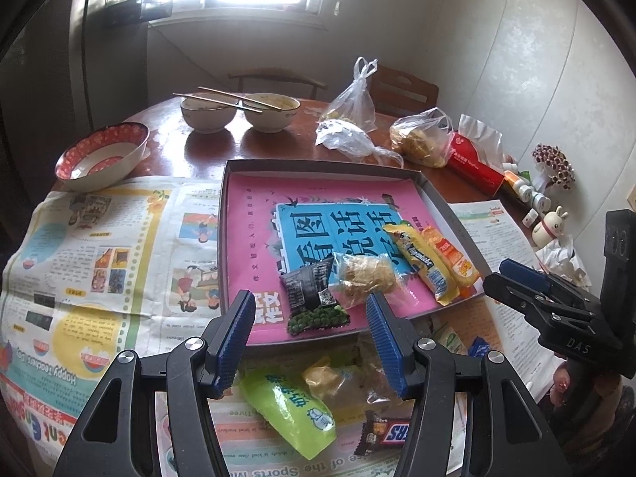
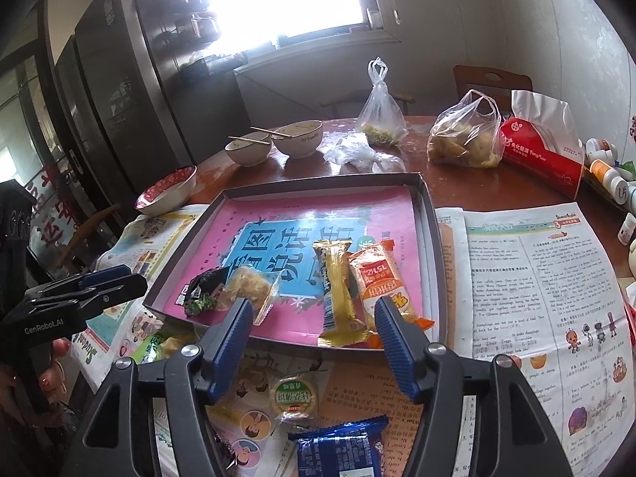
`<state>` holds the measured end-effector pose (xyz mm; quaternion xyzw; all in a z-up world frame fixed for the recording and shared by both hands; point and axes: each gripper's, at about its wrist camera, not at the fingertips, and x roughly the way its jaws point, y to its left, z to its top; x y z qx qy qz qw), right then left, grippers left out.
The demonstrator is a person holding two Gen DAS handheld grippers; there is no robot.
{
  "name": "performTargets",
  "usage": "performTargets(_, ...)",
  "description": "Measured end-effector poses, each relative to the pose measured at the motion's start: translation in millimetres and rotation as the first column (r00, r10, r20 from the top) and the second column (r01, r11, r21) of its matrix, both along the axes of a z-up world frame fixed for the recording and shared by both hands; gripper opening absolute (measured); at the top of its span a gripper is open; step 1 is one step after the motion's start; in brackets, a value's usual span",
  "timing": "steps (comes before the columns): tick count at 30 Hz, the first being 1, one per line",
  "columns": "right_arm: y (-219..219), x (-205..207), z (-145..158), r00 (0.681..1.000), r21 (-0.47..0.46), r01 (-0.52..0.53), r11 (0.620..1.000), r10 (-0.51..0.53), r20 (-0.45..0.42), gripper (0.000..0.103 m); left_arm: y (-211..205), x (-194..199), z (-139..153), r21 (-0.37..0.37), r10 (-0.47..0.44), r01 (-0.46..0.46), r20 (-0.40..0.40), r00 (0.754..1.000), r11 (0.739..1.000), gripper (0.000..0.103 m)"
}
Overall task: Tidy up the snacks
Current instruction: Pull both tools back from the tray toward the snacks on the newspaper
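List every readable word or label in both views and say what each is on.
"DAS": right gripper body.
"GenRobot.AI": left gripper body.
"Happy teachers' Day", upside down: newspaper.
"Alpenliebe": yellow candy wrapper.
"ERS", cut off: chocolate bar.
Newspaper body print, tissue pack label: too small.

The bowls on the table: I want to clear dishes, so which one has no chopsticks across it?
The red-patterned bowl, alone beside the newspaper; the two white bowls each carry chopsticks.

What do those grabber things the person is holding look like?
Both are black plastic claws. The left gripper and right gripper have blue ridged finger pads and round silver screws. White letters are printed on the sides: "GenRobot.AI" on the left, "DAS" on the right.
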<state>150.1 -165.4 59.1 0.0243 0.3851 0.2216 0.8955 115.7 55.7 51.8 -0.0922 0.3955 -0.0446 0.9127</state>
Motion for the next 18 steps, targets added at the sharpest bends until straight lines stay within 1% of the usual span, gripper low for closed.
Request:
performTargets(11,2,-11,0,1.000,-0.014,-0.021,1.000,0.021,0.005,0.064,-5,-9,-8,0.010,-0.029,0.030,-0.018,0.999,1.000,0.060)
performTargets(18,3,-16,-1,1.000,-0.017,-0.025,1.000,0.025,0.004,0.064,-18,-20,-8,0.034,-0.076,0.077,-0.020,0.997,0.996,0.060)
